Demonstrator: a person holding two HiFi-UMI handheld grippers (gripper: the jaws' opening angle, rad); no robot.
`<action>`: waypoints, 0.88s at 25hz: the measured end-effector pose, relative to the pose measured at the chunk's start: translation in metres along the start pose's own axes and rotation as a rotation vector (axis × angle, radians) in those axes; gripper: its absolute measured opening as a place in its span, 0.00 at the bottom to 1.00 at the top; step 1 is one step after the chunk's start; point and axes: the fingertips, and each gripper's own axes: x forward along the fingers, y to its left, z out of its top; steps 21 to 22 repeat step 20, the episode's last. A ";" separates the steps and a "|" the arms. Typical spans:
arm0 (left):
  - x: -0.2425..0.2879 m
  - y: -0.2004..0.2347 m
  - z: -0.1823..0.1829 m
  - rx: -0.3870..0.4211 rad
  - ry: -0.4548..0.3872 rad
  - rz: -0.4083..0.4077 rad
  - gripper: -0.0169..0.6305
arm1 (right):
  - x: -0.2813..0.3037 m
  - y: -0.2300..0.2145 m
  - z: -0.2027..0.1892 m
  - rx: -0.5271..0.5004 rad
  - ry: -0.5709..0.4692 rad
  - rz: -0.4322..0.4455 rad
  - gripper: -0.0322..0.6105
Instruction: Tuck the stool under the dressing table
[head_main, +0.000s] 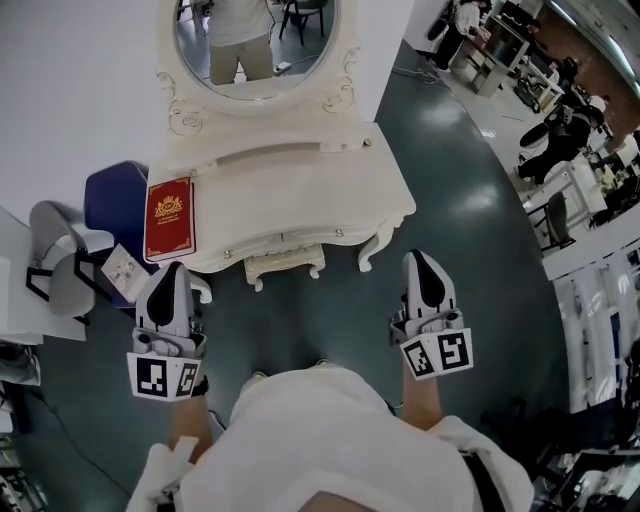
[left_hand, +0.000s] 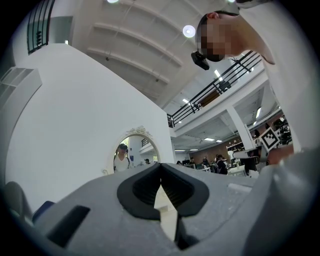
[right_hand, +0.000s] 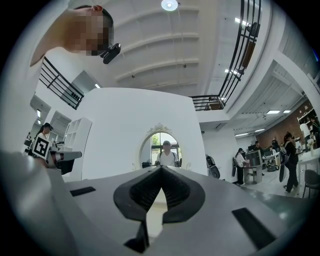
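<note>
The white dressing table stands against the wall under its oval mirror. A cream stool sits beneath the table's front edge, with only its carved near rim showing. My left gripper hovers just before the table's left front corner, shut and empty. My right gripper hangs by the table's right front leg, also shut with nothing in it. In the left gripper view and the right gripper view the dark pads meet, and the mirror lies beyond them.
A red book lies on the table's left end. A blue chair and a grey seat crowd the left side. Desks and people fill the far right. Dark grey floor stretches right of the table.
</note>
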 end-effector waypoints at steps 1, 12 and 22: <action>0.000 0.000 0.001 0.002 0.001 0.000 0.05 | 0.000 0.001 -0.001 0.002 0.003 0.002 0.05; -0.004 -0.001 -0.001 -0.002 0.008 0.001 0.05 | -0.002 0.004 -0.005 -0.001 0.022 0.005 0.05; -0.003 0.000 -0.004 -0.008 0.010 0.004 0.05 | 0.001 0.002 -0.008 0.000 0.025 0.004 0.05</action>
